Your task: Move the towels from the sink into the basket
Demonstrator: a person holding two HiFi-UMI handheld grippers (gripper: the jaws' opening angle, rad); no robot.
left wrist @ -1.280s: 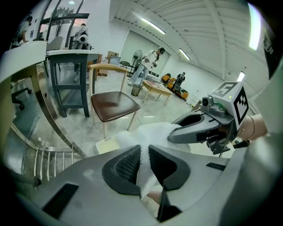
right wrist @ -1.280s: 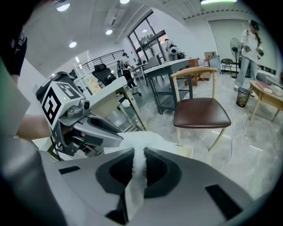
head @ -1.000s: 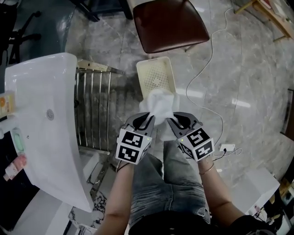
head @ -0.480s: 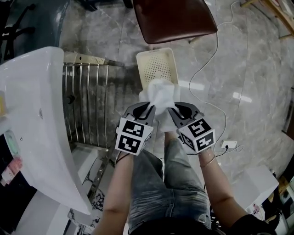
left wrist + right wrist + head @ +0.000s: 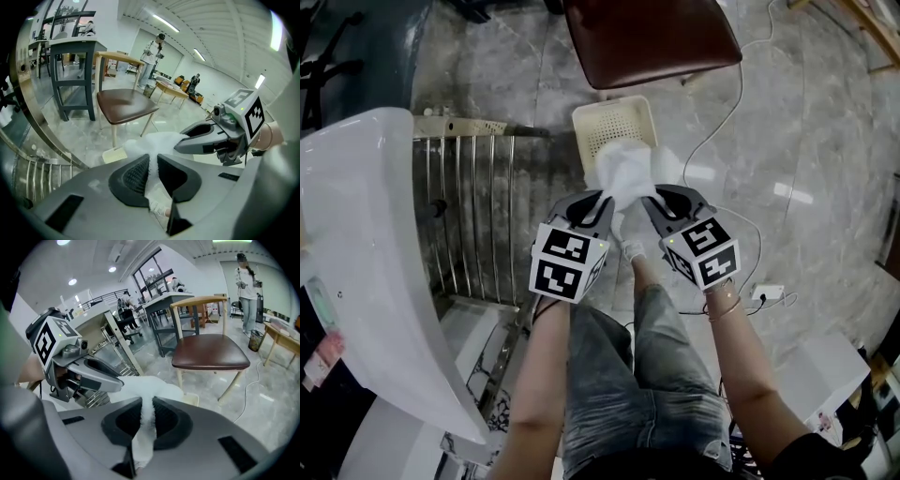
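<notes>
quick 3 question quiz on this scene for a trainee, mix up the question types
1. True or false: the left gripper and the right gripper are both shut on the white towel.
2. In the head view, what stands just beyond the basket? A chair; B ladder; C bucket.
3. Has the towel been released into the basket?
Key: 1 true; 2 A; 3 no, both pairs of jaws clamp it.

Bright ceiling lights, floor glare, fisheye edges

Below me grey marble floor (image 5: 825, 141), brown-seated chair (image 5: 652, 37) ahead, steel rail rack (image 5: 469, 216) at my left, strip lights (image 5: 164, 22) overhead.
</notes>
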